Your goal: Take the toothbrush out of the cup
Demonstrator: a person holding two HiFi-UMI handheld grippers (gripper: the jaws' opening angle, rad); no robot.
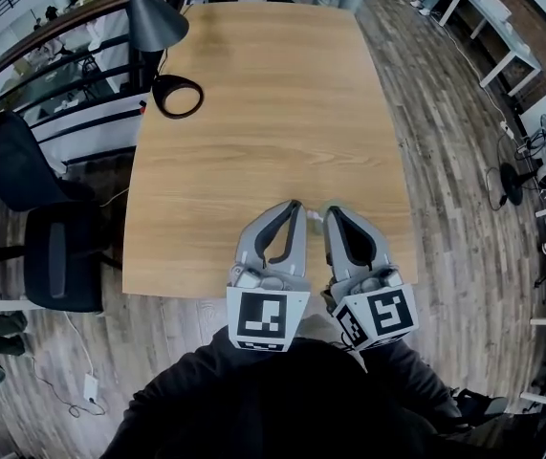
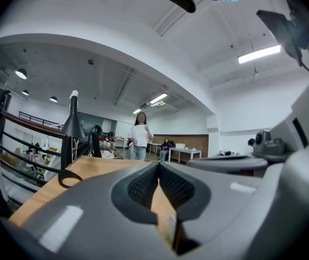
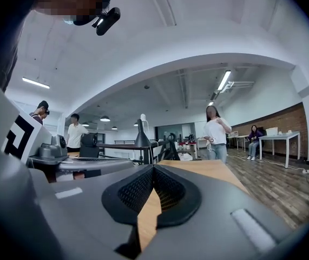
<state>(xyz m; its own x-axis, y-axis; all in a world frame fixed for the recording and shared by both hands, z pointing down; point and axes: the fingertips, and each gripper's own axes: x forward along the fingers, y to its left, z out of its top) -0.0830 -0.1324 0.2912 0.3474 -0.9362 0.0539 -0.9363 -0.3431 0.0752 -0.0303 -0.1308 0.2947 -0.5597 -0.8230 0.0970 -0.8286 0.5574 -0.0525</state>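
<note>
No cup or toothbrush shows in any view. The wooden table (image 1: 273, 113) lies bare ahead of me. My left gripper (image 1: 296, 205) and right gripper (image 1: 328, 209) hover side by side over the table's near edge, pointing away from me. Both have their jaws closed tip to tip with nothing between them. In the left gripper view the left gripper (image 2: 158, 164) has its pads meeting over the tabletop. In the right gripper view the right gripper (image 3: 153, 167) looks the same. A small pale sliver (image 1: 316, 216) shows between the two grippers; I cannot tell what it is.
A black desk lamp (image 1: 178, 95) with a ring base stands at the table's far left corner. A black office chair (image 1: 57, 251) and a railing (image 1: 72, 75) are left of the table. A person in a white top (image 2: 139, 137) stands beyond the far end.
</note>
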